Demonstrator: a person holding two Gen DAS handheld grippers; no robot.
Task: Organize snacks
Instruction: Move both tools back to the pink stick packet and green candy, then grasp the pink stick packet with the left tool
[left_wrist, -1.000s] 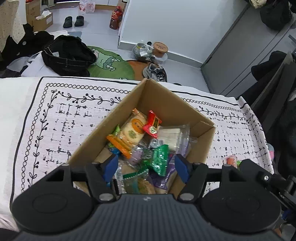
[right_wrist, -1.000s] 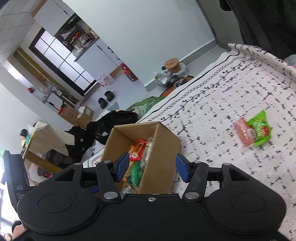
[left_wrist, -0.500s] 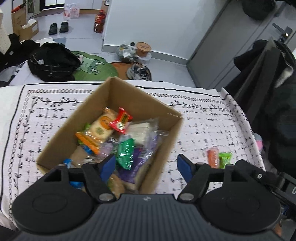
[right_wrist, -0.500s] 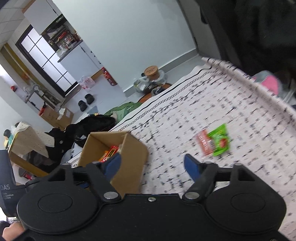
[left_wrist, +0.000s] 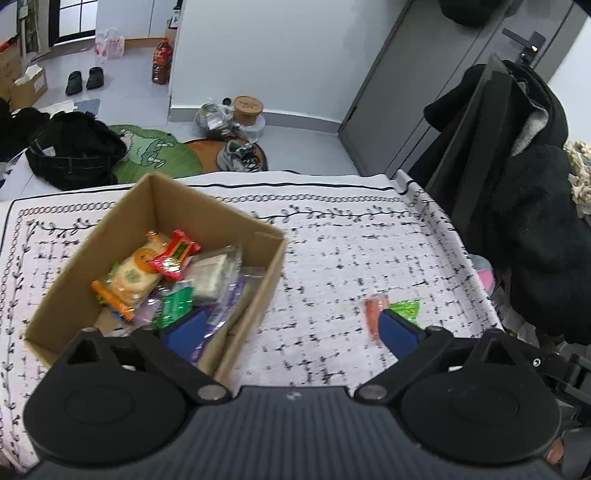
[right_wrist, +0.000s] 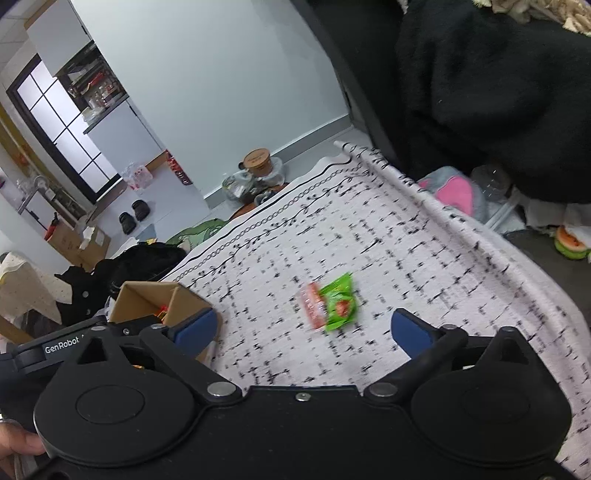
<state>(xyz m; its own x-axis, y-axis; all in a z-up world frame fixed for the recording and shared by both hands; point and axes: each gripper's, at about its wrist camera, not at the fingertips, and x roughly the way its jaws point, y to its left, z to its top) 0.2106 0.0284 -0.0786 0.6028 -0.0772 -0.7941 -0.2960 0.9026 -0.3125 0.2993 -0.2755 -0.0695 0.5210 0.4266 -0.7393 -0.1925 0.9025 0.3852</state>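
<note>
While right tool (right_wrist: 303, 330) gapes | snack packet (right_wrist: 330, 306) just ahead (untouched)

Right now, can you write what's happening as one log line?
left gripper: open, empty | right gripper: open, empty | cardboard box: full of snacks | red-and-green snack packets: loose on tablecloth

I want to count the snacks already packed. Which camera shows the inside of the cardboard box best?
The left wrist view: it looks down into the cardboard box at the wrappers. The right wrist view shows only its corner.
</note>
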